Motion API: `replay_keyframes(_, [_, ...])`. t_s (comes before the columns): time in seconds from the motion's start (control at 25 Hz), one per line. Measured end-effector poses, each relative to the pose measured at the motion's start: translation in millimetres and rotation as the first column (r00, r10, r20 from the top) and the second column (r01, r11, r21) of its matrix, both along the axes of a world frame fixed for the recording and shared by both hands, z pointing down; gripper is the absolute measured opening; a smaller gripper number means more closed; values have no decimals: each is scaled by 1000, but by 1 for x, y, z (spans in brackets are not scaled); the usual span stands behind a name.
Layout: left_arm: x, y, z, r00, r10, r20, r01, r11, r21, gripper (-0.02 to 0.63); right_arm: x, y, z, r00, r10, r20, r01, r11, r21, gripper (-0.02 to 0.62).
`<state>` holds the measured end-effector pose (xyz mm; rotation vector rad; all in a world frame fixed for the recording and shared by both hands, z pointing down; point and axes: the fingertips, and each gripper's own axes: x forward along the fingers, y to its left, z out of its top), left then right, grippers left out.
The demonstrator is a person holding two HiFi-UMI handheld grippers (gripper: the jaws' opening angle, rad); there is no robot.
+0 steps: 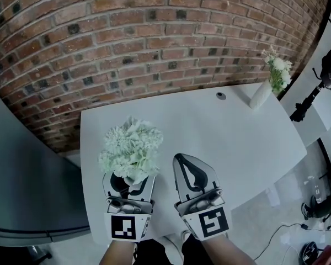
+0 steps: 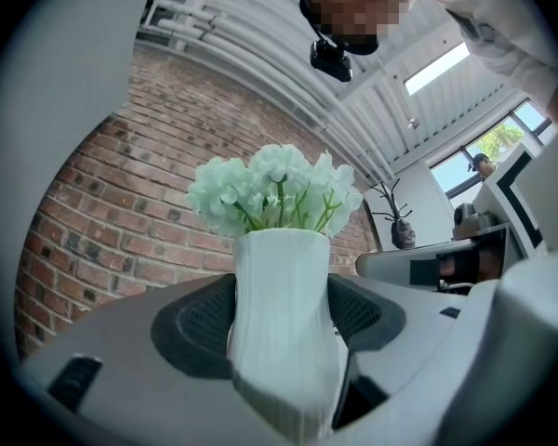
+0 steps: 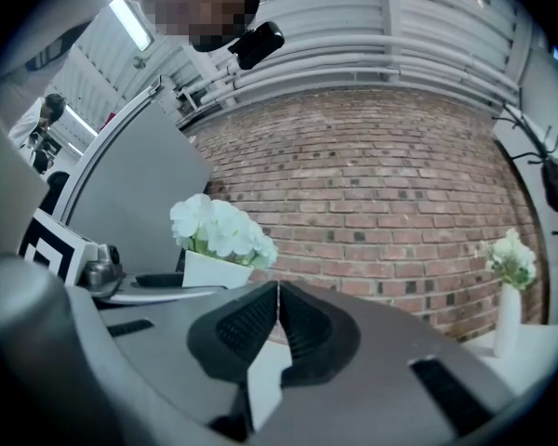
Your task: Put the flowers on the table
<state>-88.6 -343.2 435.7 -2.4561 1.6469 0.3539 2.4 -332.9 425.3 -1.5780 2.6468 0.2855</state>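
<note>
My left gripper (image 1: 128, 187) pinches the ribbed white vase of pale flowers (image 2: 281, 342) at its waist, probably brittle and top-heavy; right gripper (image 1: 194, 182) closed, empty.

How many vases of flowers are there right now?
2. One vase is clamped in the left gripper over the table's near side; the second vase stands at its far right corner. None seem hidden.

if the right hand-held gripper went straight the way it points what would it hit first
The right hand-held gripper would probably meet the brick wall, past the table; depth is unclear. The far vase stands to its right.
</note>
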Motion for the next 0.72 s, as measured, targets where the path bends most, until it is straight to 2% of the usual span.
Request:
replay_keyframes(0.52, [6,-19,15,999,5,-36,-4,1000,12,314,3,-4,21,1000,6,1,-6,1000,-26,17])
replay_keyframes(0.72, [8,-19,21,1000,1,-29,-1,1000,31,314,6,-8,30,1000,10,1,-10,999,-36,17])
